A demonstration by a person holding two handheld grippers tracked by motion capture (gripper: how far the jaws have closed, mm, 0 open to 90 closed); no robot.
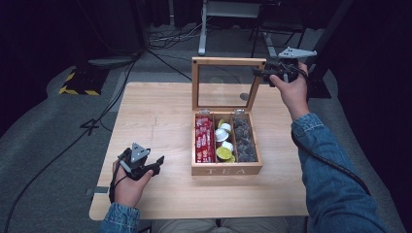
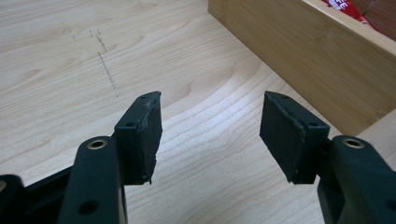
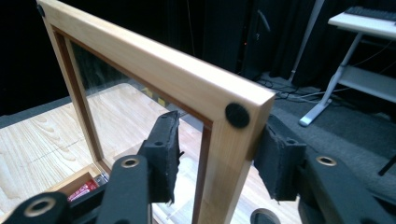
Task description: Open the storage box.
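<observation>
The left gripper (image 2: 210, 135) has two black jaws that stand apart with nothing between them. Under them is the light wooden table (image 2: 93, 56). A thin dotted line is drawn on the wood. At the top right is the side of a wooden box (image 2: 303, 51), with something red (image 2: 345, 7) inside.

A tea box (image 1: 226, 170) sits right of centre in the high view, on the tabletop (image 1: 155, 121). Its lid (image 1: 227, 62) stands upright behind it, toward the top of the frame. Inside, sachets (image 1: 204, 140) fill the left compartment, round pods (image 1: 224, 141) the middle one, and more pods (image 1: 244, 140) the right one. The right tongs (image 1: 265, 74) straddle the lid's upper right corner. The left tongs (image 1: 158, 162) hover at lower left, left of the box and apart from it.
</observation>
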